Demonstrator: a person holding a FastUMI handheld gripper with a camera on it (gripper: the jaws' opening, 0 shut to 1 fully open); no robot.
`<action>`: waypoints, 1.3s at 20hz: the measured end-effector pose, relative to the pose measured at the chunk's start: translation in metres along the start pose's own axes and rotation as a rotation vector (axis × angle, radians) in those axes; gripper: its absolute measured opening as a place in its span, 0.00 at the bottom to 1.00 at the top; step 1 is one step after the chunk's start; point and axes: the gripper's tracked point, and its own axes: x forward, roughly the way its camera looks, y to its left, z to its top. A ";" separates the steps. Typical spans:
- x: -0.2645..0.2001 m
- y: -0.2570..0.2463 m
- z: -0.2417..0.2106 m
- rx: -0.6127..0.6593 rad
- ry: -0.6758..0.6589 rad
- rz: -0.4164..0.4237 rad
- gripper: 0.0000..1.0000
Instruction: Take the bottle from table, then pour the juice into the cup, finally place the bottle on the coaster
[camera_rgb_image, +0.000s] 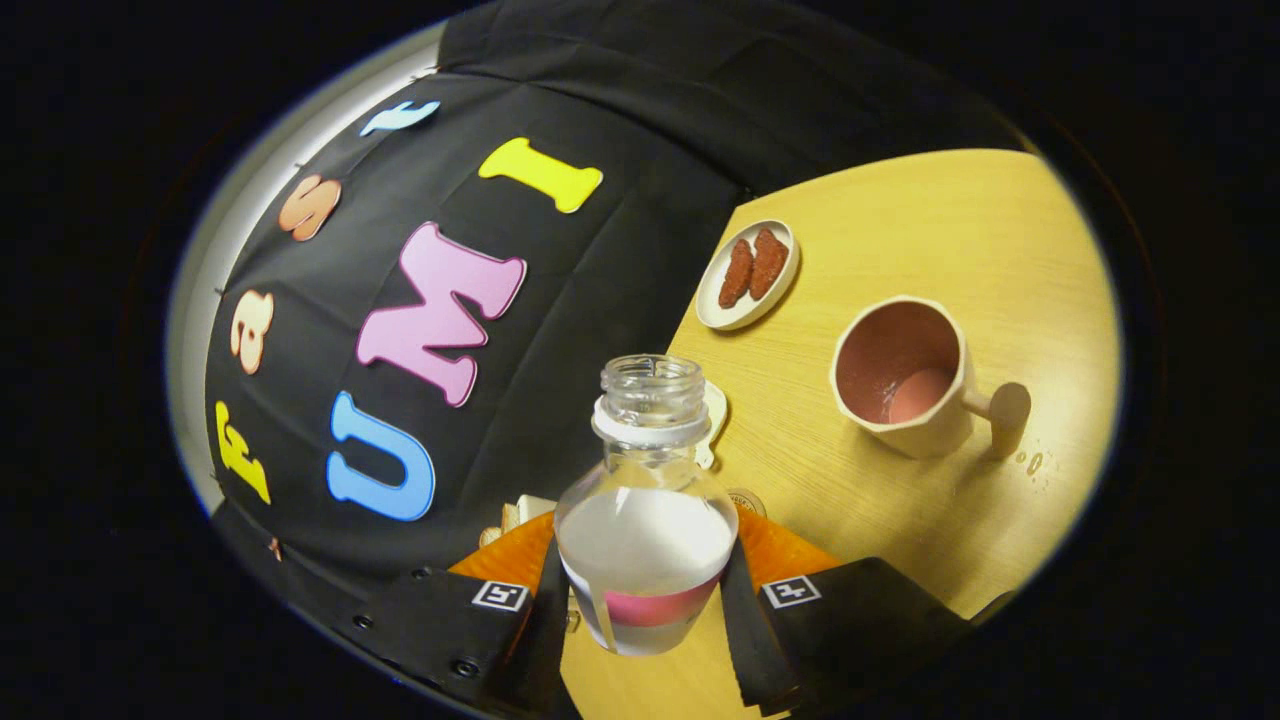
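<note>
Clear bottle (645, 520), uncapped, clamped between both fingers of gripper (645, 600) at lower centre; pink-lined cup (905, 378) right of centre on wooden table (930, 230).

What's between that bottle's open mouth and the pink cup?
Bare wooden table, seen in the gripper view. The fingers grip the bottle; the cup stands beyond it.

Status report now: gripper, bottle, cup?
Gripper shut on bottle, uncapped, tilted. Cup beyond fingers, pink juice inside. Droplets by cup.
</note>
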 end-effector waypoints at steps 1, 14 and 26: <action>0.001 -0.010 0.000 0.027 0.008 -0.021 0.69; 0.016 -0.017 0.018 0.432 0.002 -0.033 0.69; 0.028 -0.016 0.030 0.755 -0.006 -0.044 0.69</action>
